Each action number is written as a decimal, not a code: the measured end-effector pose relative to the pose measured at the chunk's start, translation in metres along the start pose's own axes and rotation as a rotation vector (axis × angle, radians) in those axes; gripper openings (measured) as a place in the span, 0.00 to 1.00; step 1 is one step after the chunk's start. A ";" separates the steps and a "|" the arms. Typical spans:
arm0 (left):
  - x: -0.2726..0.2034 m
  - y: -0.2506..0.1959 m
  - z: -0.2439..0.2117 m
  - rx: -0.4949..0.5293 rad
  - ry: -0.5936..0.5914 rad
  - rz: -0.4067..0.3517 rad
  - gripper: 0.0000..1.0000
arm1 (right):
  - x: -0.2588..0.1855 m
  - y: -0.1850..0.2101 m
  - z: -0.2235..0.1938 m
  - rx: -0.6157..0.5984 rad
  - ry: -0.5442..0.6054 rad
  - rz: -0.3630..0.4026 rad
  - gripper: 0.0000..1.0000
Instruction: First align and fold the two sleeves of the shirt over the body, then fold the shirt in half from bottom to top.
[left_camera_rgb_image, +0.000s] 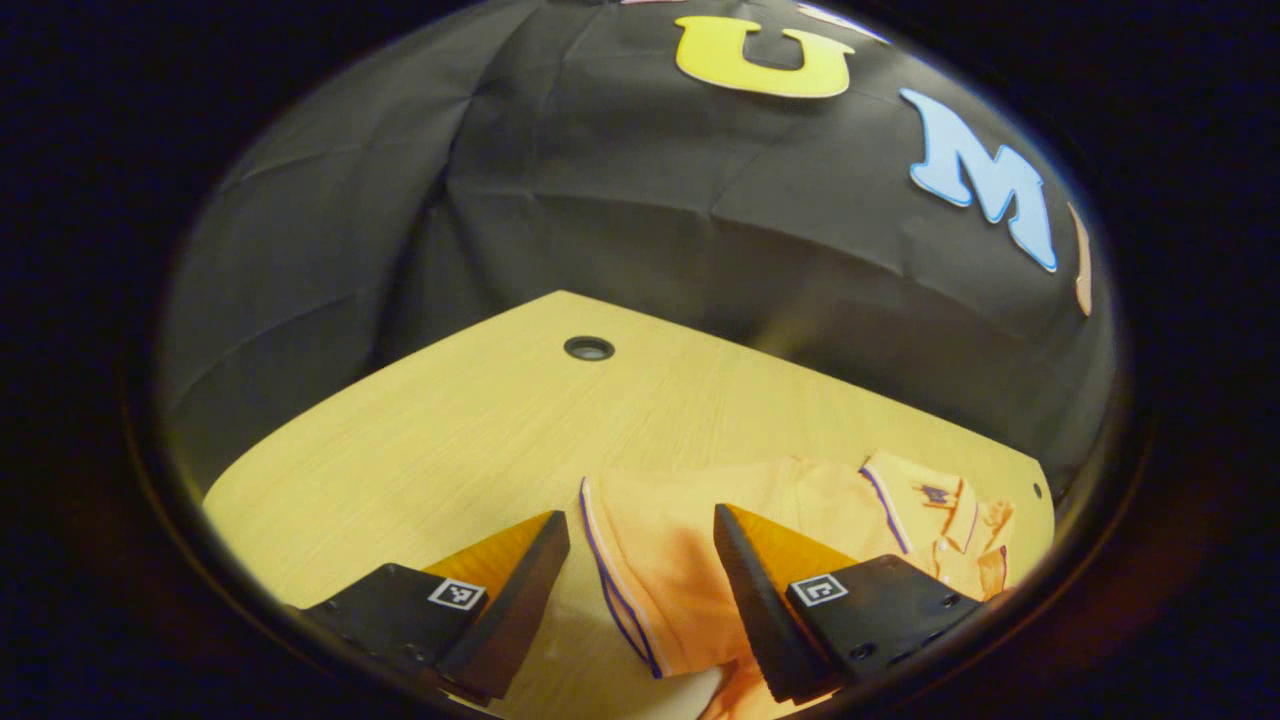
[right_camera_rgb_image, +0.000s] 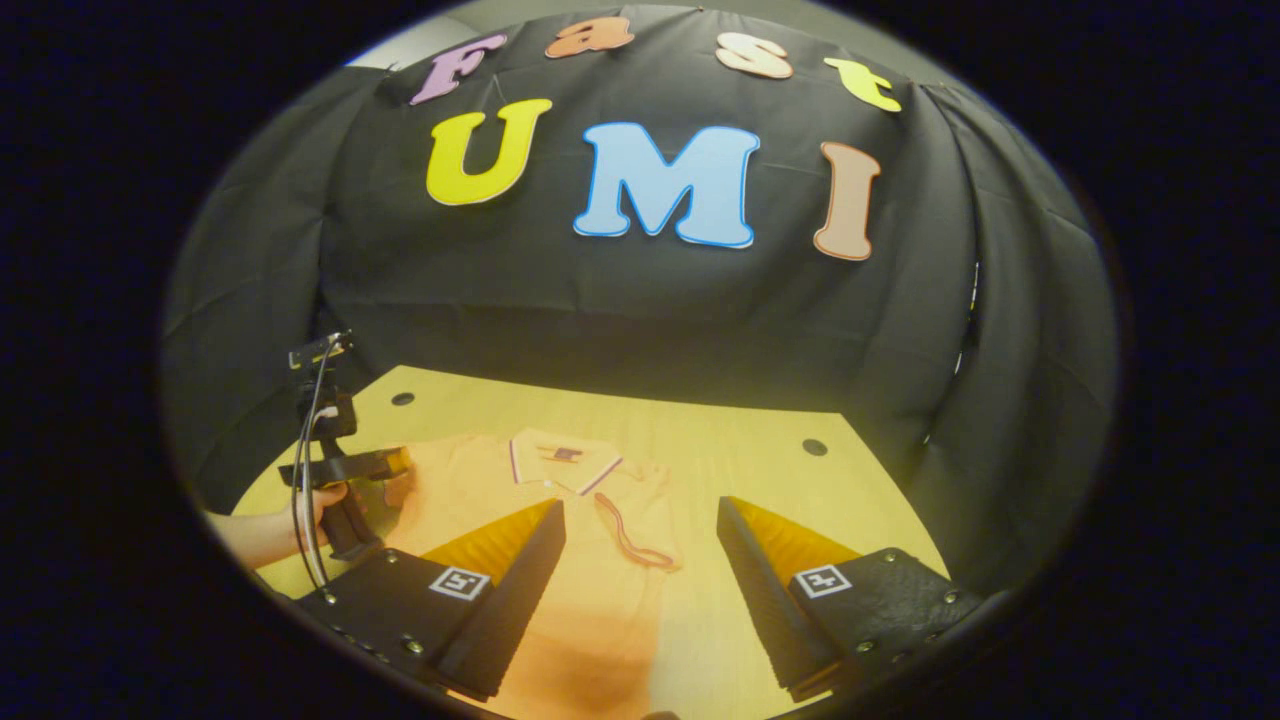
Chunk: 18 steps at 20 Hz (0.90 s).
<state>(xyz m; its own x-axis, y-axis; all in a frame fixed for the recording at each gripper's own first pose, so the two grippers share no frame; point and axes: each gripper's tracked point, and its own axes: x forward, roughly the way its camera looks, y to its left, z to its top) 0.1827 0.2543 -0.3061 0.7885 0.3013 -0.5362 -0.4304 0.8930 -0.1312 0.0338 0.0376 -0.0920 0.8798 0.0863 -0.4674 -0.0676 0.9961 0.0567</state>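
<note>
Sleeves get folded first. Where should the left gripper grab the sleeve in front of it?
At the striped cuff of the sleeve, coming straight down with the open left gripper: the cuff lies flat between its fingers, a firm edge to pinch.

left gripper view low and close over the shirt (left_camera_rgb_image: 700, 560), right gripper view higher, farther back, facing the booth wall, both sharing shirt and table (right_camera_rgb_image: 700, 430)

Bare table (left_camera_rgb_image: 430, 450) left of the shirt (left_camera_rgb_image: 680, 560); booth wall (left_camera_rgb_image: 600, 200) seemingly close behind.
</note>
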 end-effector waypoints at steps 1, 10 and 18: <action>0.003 0.002 0.004 0.019 -0.019 0.008 0.93 | 0.001 0.002 -0.002 0.004 0.005 0.005 0.95; 0.022 -0.008 -0.004 0.191 0.016 0.044 0.93 | 0.003 0.011 -0.011 0.028 0.031 0.036 0.95; 0.022 -0.019 -0.007 0.231 0.035 0.019 0.27 | 0.004 0.006 -0.021 0.080 0.049 0.034 0.95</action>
<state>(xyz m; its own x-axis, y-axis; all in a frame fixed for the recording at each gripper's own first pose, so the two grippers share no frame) 0.2049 0.2418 -0.3214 0.7641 0.3105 -0.5655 -0.3298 0.9414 0.0712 0.0270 0.0439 -0.1117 0.8535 0.1227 -0.5065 -0.0576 0.9881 0.1423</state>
